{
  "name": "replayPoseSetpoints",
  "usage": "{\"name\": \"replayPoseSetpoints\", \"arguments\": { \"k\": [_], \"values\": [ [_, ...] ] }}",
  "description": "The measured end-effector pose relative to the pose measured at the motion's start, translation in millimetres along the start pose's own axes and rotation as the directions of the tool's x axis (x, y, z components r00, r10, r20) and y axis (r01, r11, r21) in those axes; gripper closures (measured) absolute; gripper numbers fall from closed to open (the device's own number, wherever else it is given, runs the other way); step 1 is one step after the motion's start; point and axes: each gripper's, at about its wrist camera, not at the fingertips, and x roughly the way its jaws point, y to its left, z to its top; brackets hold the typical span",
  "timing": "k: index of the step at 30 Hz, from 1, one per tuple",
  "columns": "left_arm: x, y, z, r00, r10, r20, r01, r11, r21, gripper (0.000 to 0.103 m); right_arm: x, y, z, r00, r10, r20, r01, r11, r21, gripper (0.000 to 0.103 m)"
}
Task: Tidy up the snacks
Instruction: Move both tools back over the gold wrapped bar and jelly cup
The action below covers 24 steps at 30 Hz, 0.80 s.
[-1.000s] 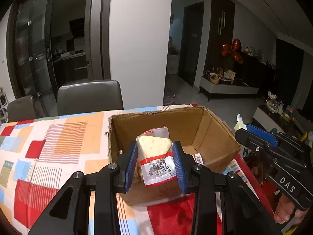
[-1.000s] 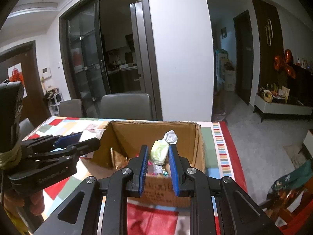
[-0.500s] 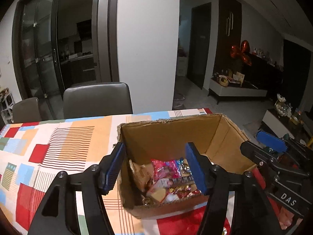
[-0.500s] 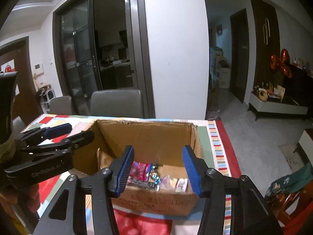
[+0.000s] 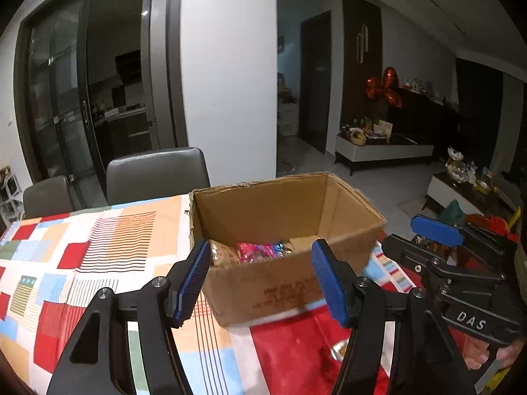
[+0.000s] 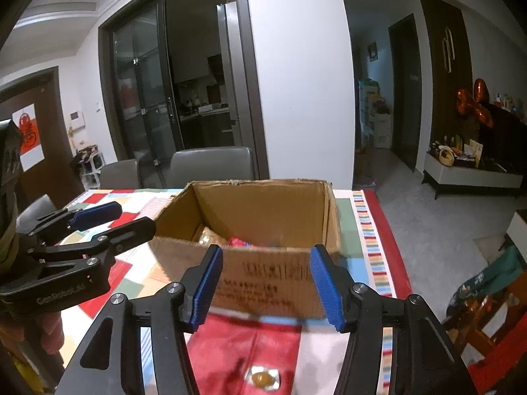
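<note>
An open cardboard box (image 5: 280,283) stands on the patterned tablecloth; it also shows in the right wrist view (image 6: 263,283). Several snack packets (image 5: 260,250) lie inside it, a pink one on top. My left gripper (image 5: 263,276) is open and empty, just in front of the box's near wall. My right gripper (image 6: 265,283) is open and empty, also in front of the box. A small clear-wrapped snack (image 6: 262,378) lies on the red patch of cloth below the right gripper; it also shows in the left wrist view (image 5: 339,350).
The table (image 5: 98,263) with its colourful cloth stretches left. Grey chairs (image 5: 158,177) stand behind it. The right gripper's body (image 5: 461,283) shows at the right of the left wrist view. The table's right edge (image 6: 388,247) drops to the floor.
Both grippers opened and dropped their snack packets into the box, then drew back and lower, away from the box.
</note>
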Motion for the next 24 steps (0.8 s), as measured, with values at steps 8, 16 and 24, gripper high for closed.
{"name": "replayPoseSetpoints", "arguments": {
  "k": [8,16,24],
  "values": [
    [-34.0,-26.3,-28.0,1.0,-0.031,-0.001,0.031,0.996,0.084,0.04,-38.2,-1.6,-32.6,1.0,0.009,-0.01,-0.008,1.0,0.017,0.047],
    [-54.1,-50.0,-62.0,0.997,-0.068,-0.03,0.072,0.981,0.178,0.04,-61.0,-6.4,-69.2,0.998,0.005,-0.061,-0.002,0.999,0.046,0.047],
    [-50.6,-62.5,-98.8,0.987,-0.113,-0.111,0.135,0.969,0.209,0.041,-62.7,-9.8,-111.3,0.987,0.009,-0.158,-0.001,0.999,0.049,0.047]
  ]
}}
